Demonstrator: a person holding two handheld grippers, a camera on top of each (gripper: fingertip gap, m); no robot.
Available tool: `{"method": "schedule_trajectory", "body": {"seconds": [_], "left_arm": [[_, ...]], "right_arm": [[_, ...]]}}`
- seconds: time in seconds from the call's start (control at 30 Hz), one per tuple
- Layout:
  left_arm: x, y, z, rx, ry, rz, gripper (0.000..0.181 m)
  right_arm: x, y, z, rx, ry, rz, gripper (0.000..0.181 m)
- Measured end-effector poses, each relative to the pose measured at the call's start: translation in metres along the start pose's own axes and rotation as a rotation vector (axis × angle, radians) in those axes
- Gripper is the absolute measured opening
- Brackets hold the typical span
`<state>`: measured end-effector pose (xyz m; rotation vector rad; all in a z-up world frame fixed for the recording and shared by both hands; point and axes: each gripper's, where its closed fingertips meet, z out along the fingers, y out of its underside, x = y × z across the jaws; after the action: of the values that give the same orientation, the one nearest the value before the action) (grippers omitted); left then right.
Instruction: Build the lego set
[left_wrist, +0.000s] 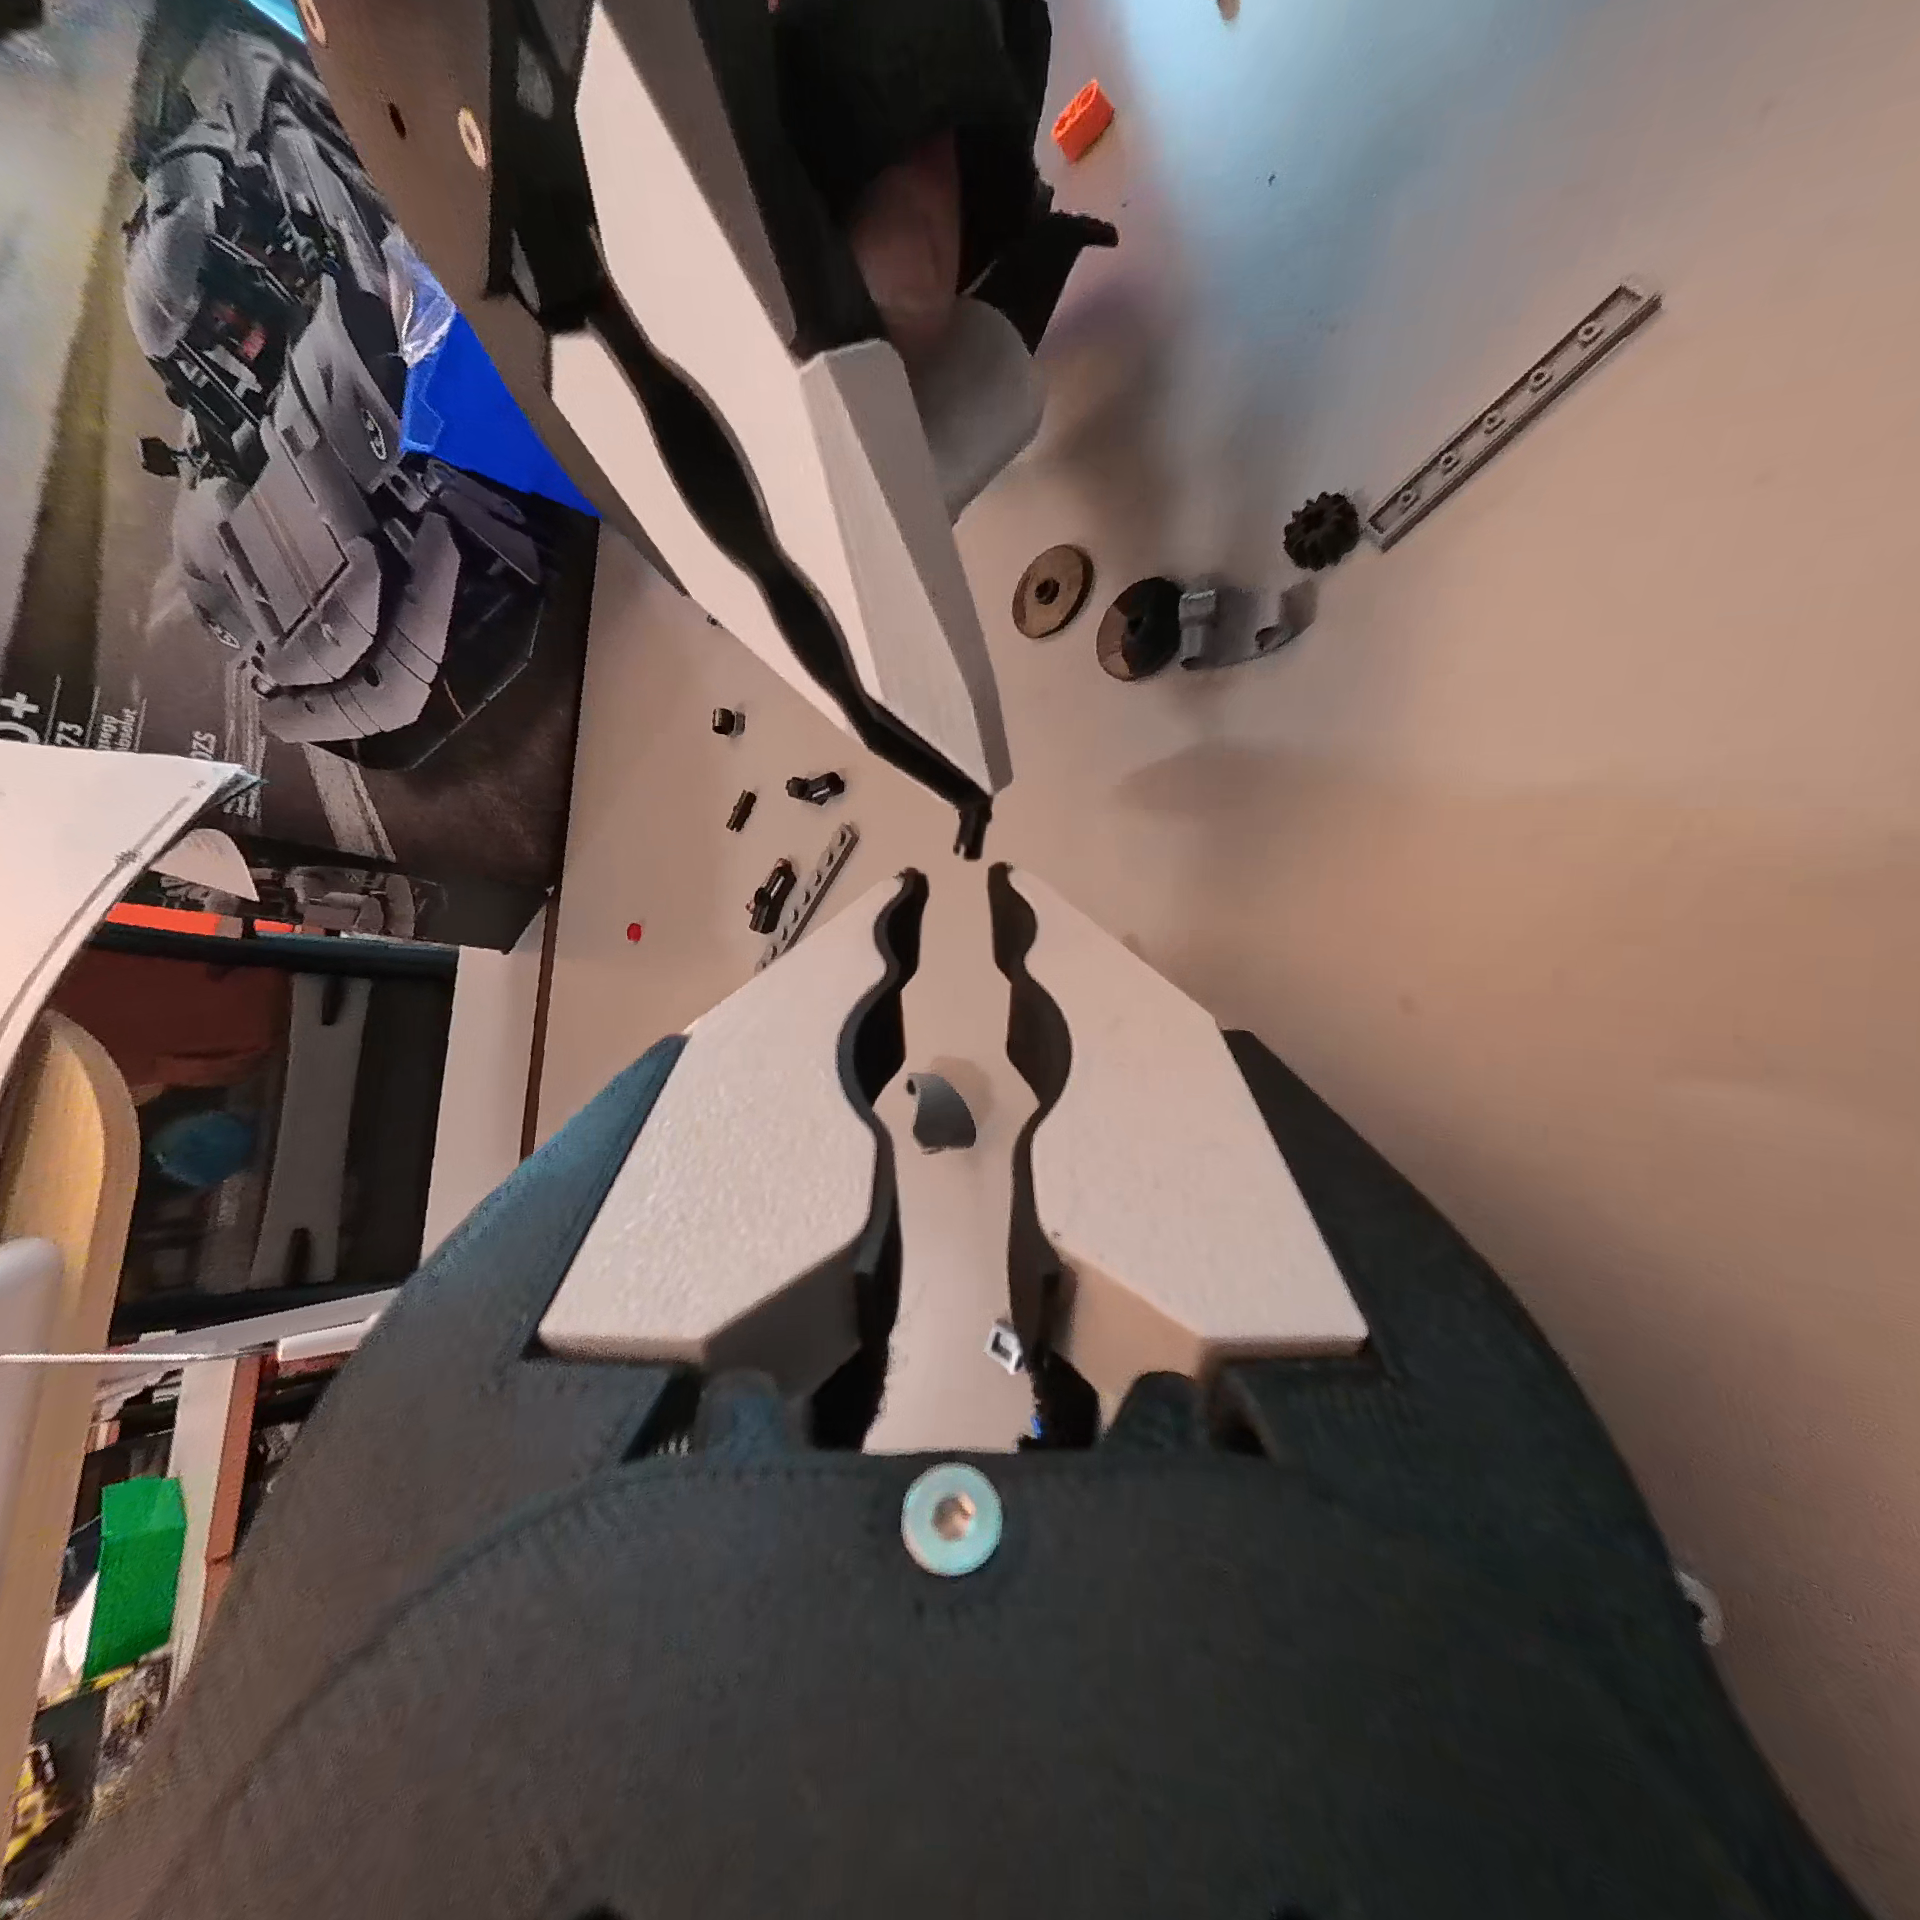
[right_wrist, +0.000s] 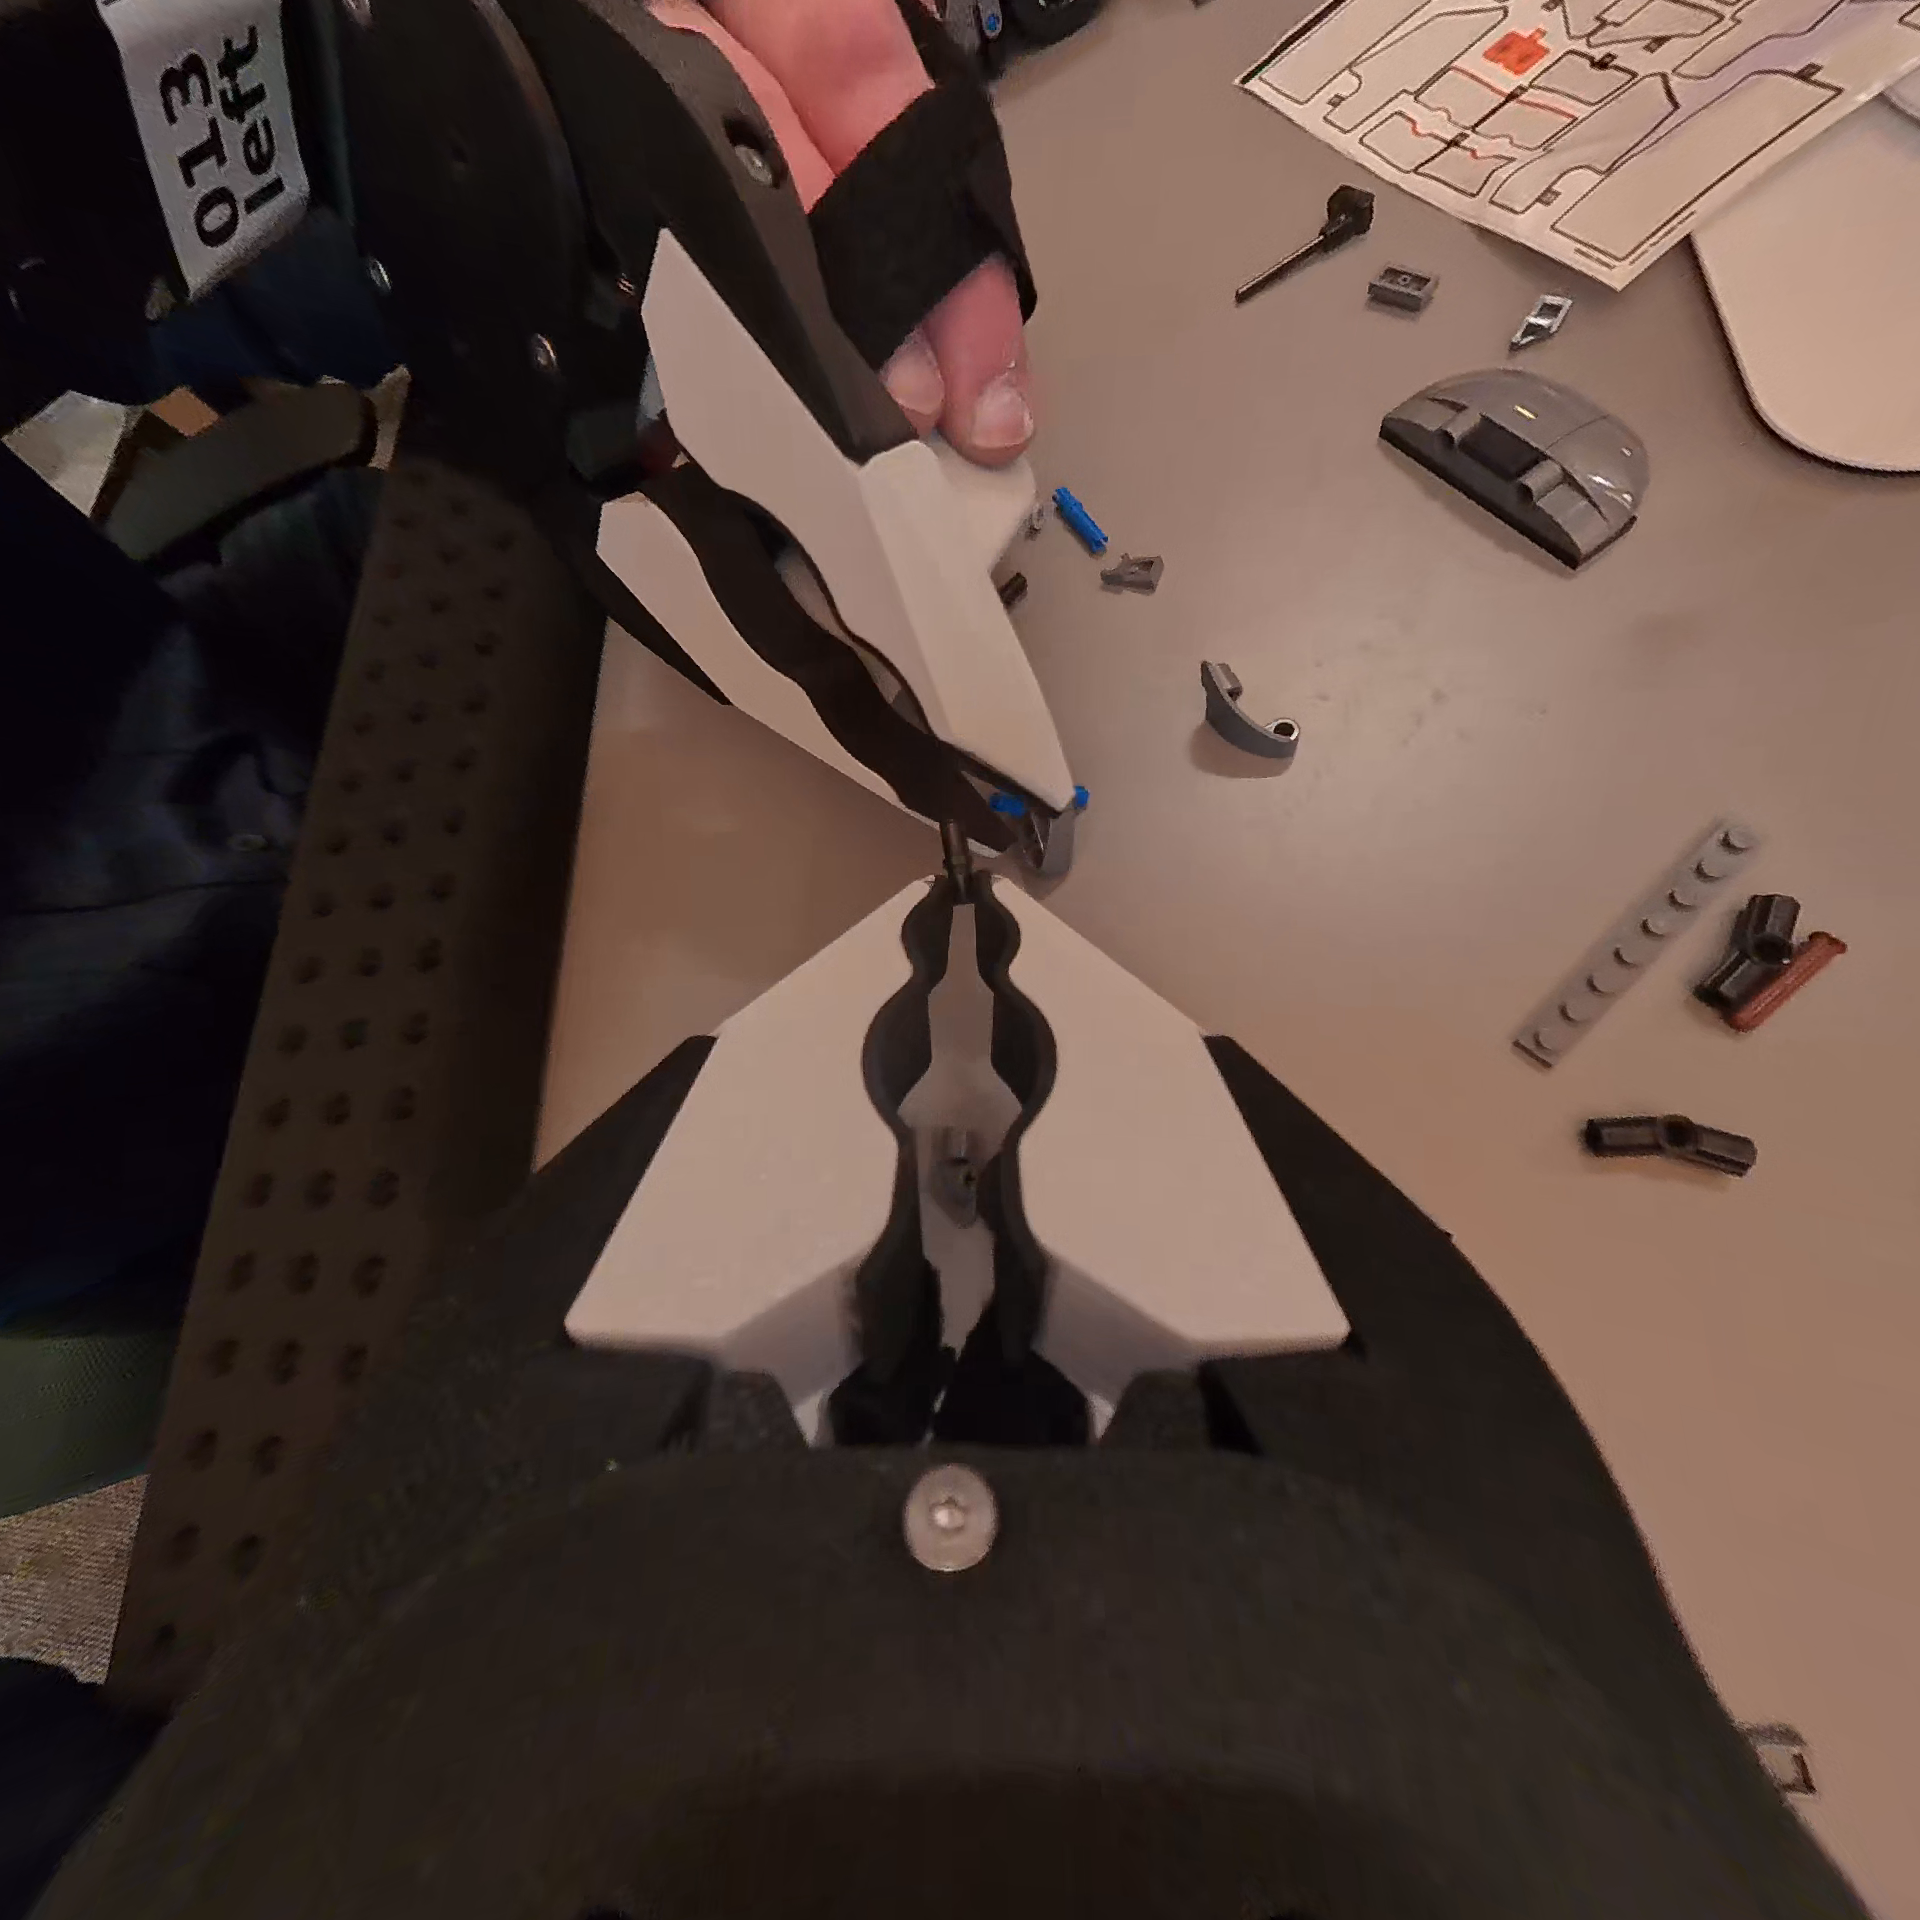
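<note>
Right gripper (right_wrist: 958, 885) pinches a small black plastic connector pin (right_wrist: 954, 854) at its fingertips, above the beige table (left_wrist: 1455, 935). Left gripper (left_wrist: 951, 878), narrowly spread and holding nothing, has the pin at 12 o'clock, just beyond its tips. Long grey studded plate (right_wrist: 1631, 945): 3 o'clock.

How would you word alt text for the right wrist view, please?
The right gripper pinches a black pin, its free end at the left gripper beside a grey piece with blue pins. A long grey plate and a printed sheet lie on the table.
</note>
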<state>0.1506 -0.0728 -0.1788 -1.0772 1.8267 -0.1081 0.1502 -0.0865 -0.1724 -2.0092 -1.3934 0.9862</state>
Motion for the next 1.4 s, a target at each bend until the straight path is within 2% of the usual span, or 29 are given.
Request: {"method": "schedule_trajectory", "body": {"seconds": [0.53, 0.93, 1.4], "left_arm": [[0.002, -0.007, -0.002, 0.017, -0.016, 0.039, 0.002], [0.000, -0.010, -0.003, 0.055, 0.007, -0.024, 0.002], [-0.001, -0.011, -0.003, 0.075, 0.015, -0.049, 0.002]], "right_arm": [[-0.002, -0.004, 0.001, 0.030, -0.027, 0.028, 0.003], [-0.001, 0.000, 0.003, -0.001, -0.012, 0.002, 0.011], [-0.004, -0.007, -0.001, 0.033, -0.011, -0.027, 0.003]]}}
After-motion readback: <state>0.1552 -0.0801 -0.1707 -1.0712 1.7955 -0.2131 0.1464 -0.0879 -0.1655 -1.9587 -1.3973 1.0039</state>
